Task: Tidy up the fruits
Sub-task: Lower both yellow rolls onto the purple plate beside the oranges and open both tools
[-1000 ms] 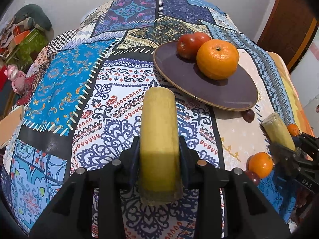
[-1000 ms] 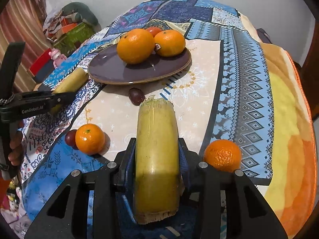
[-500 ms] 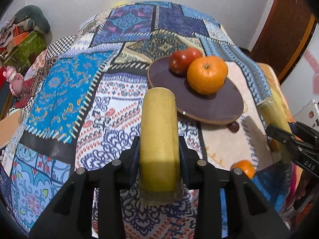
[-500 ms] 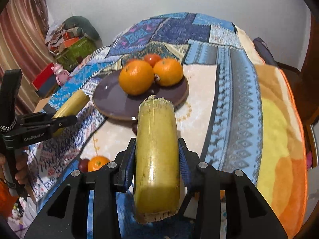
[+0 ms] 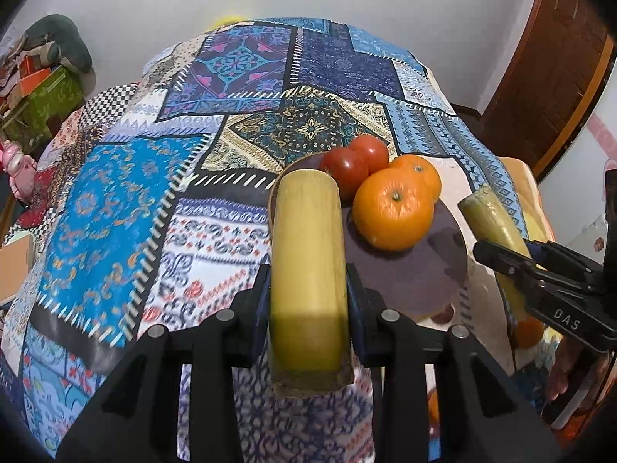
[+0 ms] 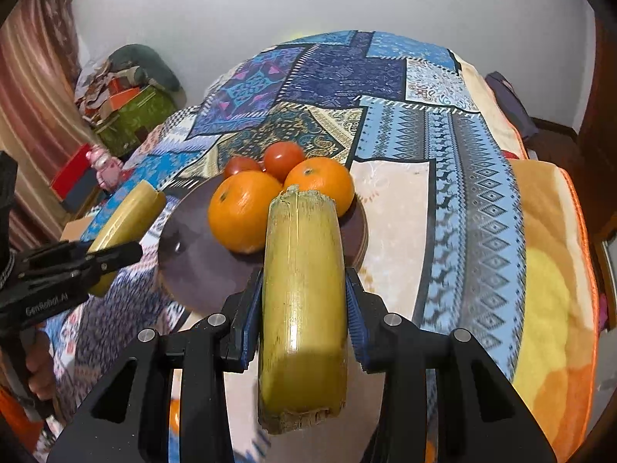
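- L gripper (image 5: 308, 281): clamped on a yellow cane piece (image 5: 308, 266), one pad each side; piece runs lengthwise out ahead, held in the air above the patchwork cloth (image 5: 115, 200); its far end overlaps the near-left rim of the plate (image 5: 408, 274) in L wrist view
- R gripper (image 6: 304, 308): clamped on a second cane piece (image 6: 302, 301), greener, w/ ragged split far end; held above cloth, far tip over near edge of plate in R wrist view
- plate: dark purple, round, sits on cloth; carries 2 oranges & 2 tomatoes, bunched on its far part, touching each other
- front orange (image 5: 393, 212) nearest L gripper; back orange (image 5: 418, 177) just behind it; tomatoes (image 5: 356, 164) on far-left of group
- near part of plate bare
- each gripper shows in the other's cam: R one at right edge of L view, L one at left edge of R view; both beside plate, on opposite sides
- small orange (image 5: 528, 330) on cloth below R gripper, partly hidden
- bg: white wall (image 6: 424, 0); pink toy (image 6: 102, 164) off table to the left
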Tool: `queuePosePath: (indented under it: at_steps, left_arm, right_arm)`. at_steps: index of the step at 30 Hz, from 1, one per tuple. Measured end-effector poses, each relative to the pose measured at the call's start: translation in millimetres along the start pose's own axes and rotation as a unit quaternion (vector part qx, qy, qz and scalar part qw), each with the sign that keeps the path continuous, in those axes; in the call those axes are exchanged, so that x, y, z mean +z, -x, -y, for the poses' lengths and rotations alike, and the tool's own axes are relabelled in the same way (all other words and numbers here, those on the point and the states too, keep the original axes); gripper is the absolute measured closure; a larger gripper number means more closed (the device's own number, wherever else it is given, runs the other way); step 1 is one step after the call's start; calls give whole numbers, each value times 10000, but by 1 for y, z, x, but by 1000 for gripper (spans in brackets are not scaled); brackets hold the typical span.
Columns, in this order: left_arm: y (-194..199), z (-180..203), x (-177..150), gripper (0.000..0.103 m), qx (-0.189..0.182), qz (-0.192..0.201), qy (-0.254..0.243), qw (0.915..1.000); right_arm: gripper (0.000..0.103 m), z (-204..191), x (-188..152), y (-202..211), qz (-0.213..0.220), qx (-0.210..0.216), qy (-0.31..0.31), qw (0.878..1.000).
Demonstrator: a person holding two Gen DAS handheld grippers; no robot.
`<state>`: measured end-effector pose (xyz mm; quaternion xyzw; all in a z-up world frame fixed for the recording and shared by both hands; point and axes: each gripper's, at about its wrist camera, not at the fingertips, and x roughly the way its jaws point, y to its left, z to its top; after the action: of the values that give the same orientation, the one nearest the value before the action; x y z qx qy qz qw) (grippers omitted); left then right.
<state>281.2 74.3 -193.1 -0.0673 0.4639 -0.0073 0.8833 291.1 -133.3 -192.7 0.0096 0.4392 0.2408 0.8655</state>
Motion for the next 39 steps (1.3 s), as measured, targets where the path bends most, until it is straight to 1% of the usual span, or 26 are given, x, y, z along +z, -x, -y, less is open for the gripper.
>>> queuePosePath:
  at_steps: [3, 8, 12, 17, 20, 23, 26, 28, 34, 36, 39]
  left_arm:
    - [-13, 1, 8, 68, 5, -73, 57, 10000]
    - [-30, 4, 18, 68, 31, -146, 102, 9998]
    - [-38, 6, 22, 68, 42, -168, 115, 9998]
    - [-46, 7, 24, 68, -16, -265, 109, 9996]
    - [-46, 10, 24, 68, 43, -243, 73, 9997]
    - [-47, 8, 26, 68, 21, -282, 131, 9995]
    - [-46, 7, 26, 68, 46, -277, 150, 9995]
    - [-42, 7, 26, 68, 66, -237, 106, 9996]
    - [-28, 10, 23, 68, 57, -149, 15, 9999]
    - [-24, 11, 20, 68, 34, -161, -20, 9999]
    - [-18, 14, 14, 68, 50, -156, -94, 9998]
  right_arm:
    - [67, -1, 5, -7, -22, -44, -78, 10000]
    - [67, -3, 10, -19, -129, 20, -235, 9996]
    - [67, -8, 10, -27, -211, 6, -266, 9994]
    - [67, -5, 14, -33, -266, 38, -436, 9987]
    - [67, -3, 17, -33, -289, 95, -526, 9982]
    - [67, -3, 19, -34, -297, 88, -540, 9981]
    - [67, -6, 18, -34, -355, 42, -441, 9984]
    - [64, -6, 17, -33, -412, 62, -406, 9983]
    - [62, 0, 9, -24, -464, 167, -467, 9977]
    - [62, 1, 6, -18, -453, 269, -479, 9975]
    - [62, -1, 1, -9, -412, 241, -389, 9981]
